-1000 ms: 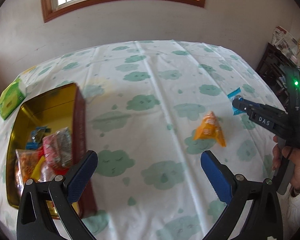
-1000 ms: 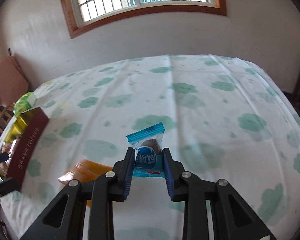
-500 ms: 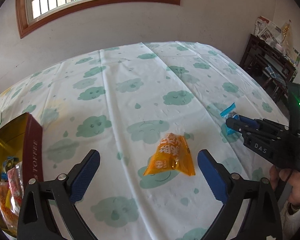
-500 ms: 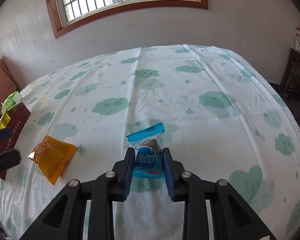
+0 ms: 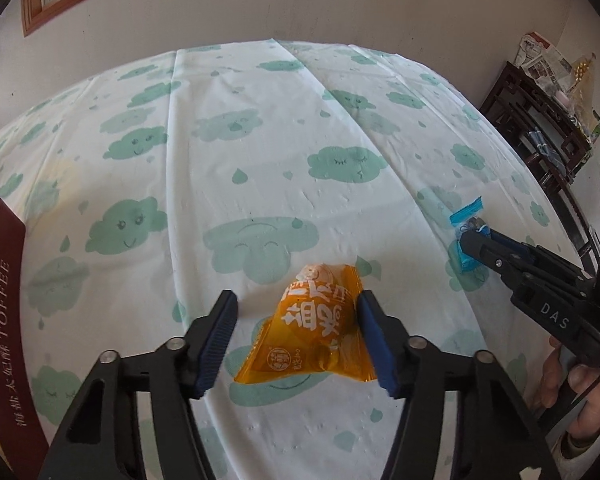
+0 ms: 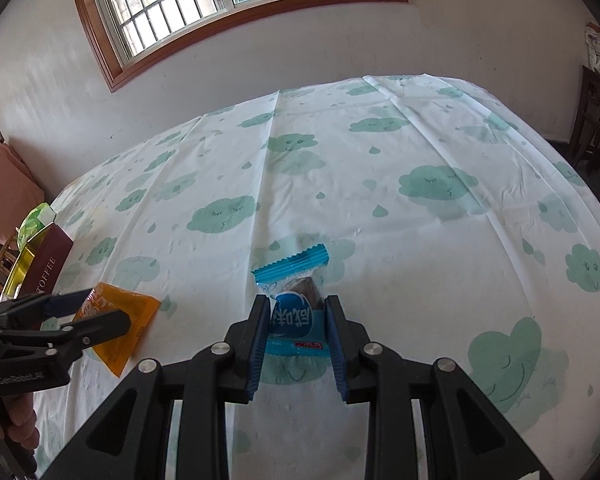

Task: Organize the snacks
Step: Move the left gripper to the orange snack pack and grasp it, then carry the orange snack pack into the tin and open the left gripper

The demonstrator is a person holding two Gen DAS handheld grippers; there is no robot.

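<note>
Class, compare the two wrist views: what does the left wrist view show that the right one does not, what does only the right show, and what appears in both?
Only the left: a dark shelf stacked with papers.
Only the right: the green carton behind the tin, and the tin's gold inside.
Both: the orange packet between the left hand-held gripper, whose jaws have just been closing; the blue packet clamped in the right hand-held gripper; the toffee tin; the cloud tablecloth.

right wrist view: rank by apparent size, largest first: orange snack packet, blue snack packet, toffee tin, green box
1. blue snack packet, though it is nearest the camera
2. orange snack packet, similar, partly hidden by the left gripper, so unsure
3. toffee tin, cut off by the frame edge
4. green box
</note>
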